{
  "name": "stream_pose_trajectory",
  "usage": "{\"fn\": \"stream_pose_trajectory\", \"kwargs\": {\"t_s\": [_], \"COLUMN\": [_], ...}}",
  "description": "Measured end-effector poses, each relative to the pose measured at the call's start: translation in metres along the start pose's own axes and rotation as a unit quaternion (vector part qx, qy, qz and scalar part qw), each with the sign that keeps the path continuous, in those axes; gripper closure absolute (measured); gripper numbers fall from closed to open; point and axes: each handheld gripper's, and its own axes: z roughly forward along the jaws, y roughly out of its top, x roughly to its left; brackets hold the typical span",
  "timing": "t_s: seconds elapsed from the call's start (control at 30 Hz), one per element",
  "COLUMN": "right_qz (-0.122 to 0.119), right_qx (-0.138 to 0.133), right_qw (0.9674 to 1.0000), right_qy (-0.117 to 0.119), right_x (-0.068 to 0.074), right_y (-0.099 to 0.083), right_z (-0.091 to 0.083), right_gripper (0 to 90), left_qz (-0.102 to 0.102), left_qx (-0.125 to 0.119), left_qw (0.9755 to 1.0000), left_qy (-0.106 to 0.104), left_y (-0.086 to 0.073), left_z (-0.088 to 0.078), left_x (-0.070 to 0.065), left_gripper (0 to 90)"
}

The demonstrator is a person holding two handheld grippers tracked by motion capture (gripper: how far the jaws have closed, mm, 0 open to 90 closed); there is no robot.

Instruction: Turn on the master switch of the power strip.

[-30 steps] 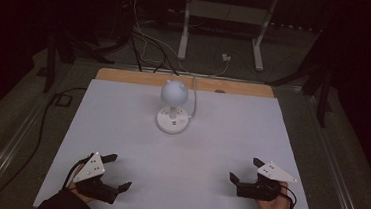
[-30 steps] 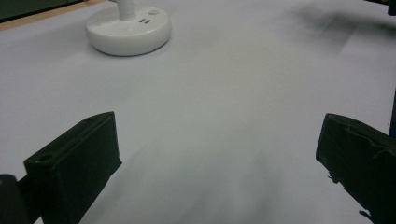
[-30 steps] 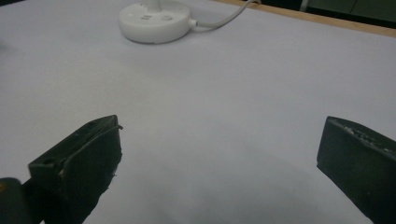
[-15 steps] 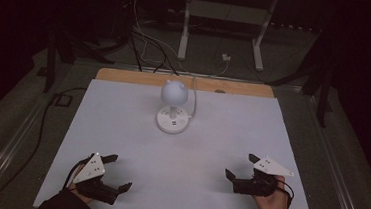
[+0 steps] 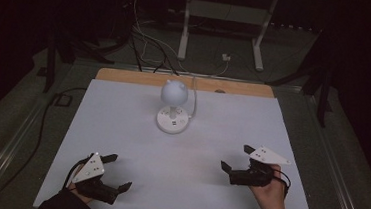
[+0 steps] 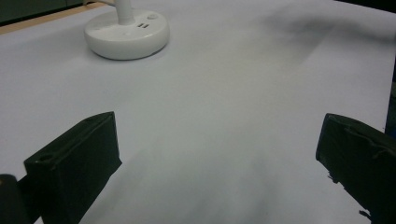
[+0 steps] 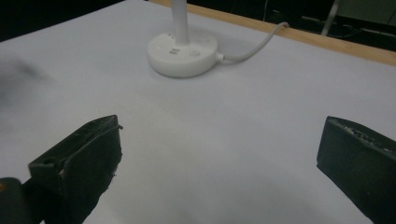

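A: Lamp (image 5: 174,106) noted as the object in hand. Near edge: left gripper (image 5: 116,171) and right gripper (image 5: 237,157) are held low over the table (image 5: 121,129), jaws spread wide, nothing gripped.

B: Lamp stands upright at the far middle, well apart from both. Risk judged: the round head (image 5: 174,90) makes it top-heavy, so a push on the stem could tip it; the cord (image 7: 252,45) behind could be snagged.

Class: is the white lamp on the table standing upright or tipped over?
Upright. The lamp stands on its round base, flat on the table, stem vertical, head above.
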Motion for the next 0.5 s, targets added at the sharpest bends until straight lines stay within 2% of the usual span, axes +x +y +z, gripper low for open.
{"fn": "stream_pose_trajectory", "kwargs": {"t_s": [0.5], "right_qz": [-0.015], "right_qx": [-0.028], "right_qw": [0.9992], "right_qy": [0.023], "right_x": [0.003], "right_y": [0.034], "right_z": [0.016], "right_gripper": [0.1], "left_qz": [-0.007], "left_qx": [-0.006], "left_qw": [1.0000], "left_qy": [0.001], "left_y": [0.000], "left_z": [-0.001], "left_x": [0.001], "left_gripper": [0.1]}}
